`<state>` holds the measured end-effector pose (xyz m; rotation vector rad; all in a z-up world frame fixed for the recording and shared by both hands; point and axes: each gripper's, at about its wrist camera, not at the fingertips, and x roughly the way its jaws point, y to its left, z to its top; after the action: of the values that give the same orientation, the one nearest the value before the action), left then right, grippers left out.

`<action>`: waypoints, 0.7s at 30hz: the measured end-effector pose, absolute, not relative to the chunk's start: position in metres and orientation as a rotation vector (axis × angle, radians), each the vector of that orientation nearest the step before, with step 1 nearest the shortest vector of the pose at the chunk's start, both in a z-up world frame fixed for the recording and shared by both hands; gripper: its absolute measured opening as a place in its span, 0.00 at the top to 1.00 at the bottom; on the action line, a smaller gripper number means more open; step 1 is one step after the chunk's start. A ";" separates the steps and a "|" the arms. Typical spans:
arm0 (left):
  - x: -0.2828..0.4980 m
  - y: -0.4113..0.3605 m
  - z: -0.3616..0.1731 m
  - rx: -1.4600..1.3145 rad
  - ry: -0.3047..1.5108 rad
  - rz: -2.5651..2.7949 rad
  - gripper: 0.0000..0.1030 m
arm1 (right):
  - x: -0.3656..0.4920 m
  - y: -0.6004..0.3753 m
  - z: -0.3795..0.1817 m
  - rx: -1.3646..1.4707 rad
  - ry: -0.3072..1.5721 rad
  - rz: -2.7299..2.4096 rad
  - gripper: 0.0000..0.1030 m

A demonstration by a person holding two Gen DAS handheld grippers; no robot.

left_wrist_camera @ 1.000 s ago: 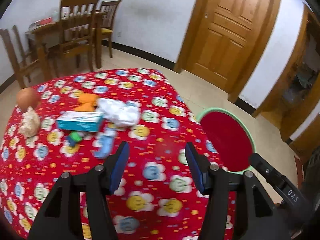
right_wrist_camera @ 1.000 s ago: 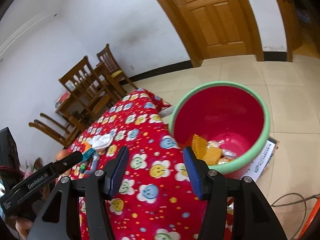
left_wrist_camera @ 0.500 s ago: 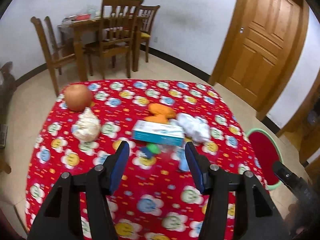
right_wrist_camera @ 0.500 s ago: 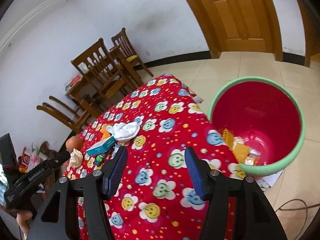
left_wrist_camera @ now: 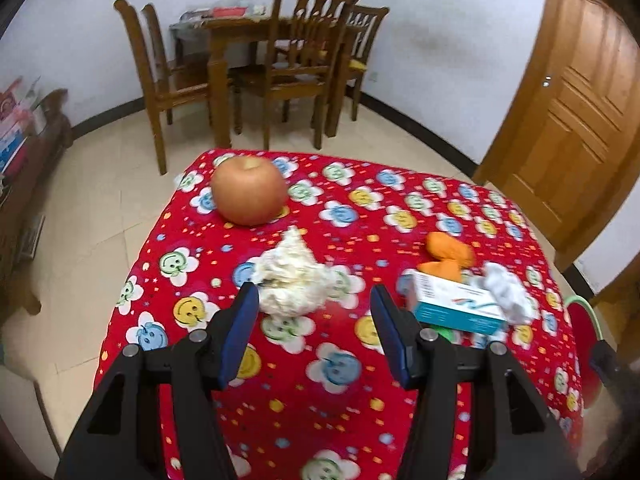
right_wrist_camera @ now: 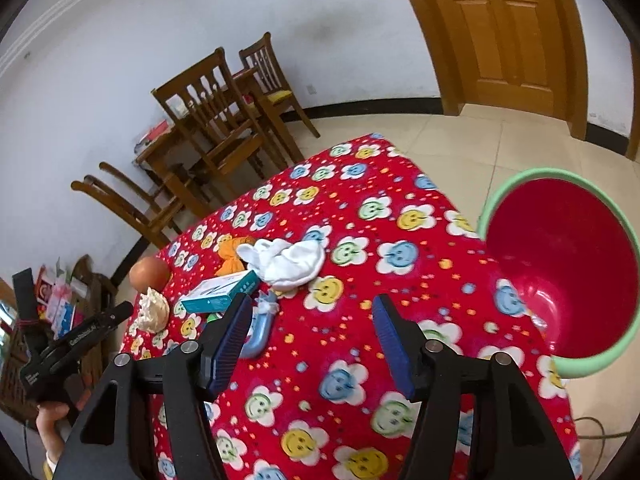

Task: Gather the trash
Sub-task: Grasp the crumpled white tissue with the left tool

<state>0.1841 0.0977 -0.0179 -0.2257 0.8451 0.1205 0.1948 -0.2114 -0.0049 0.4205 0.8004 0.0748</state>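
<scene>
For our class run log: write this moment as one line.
left gripper: open, facing crumpled paper wad | right gripper: open, empty | bin: beside table

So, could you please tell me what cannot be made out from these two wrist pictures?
- Bin, right wrist view: its bottom is hidden by its own near wall and cut by the picture's edge.
- Green item, left wrist view: under the teal box, too little shows to identify.
- Blue item, right wrist view: partly behind the right gripper, blurred.
- Things on the far wooden table: too small.
</scene>
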 end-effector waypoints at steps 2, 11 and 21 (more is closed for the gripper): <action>0.191 0.104 -0.026 -0.242 0.861 0.130 0.44 | 0.203 -0.207 -0.008 0.417 0.812 0.073 0.37; 0.207 0.119 -0.052 -0.296 0.885 0.147 0.44 | 0.236 -0.192 -0.023 0.381 0.863 0.072 0.37; 0.217 0.119 -0.065 -0.314 0.885 0.118 0.44 | 0.269 -0.182 -0.040 0.366 0.899 0.072 0.34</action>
<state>0.2165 0.1187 -0.0654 -0.3141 0.8846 0.1182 0.2692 -0.1823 -0.0397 0.3660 0.8991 0.0716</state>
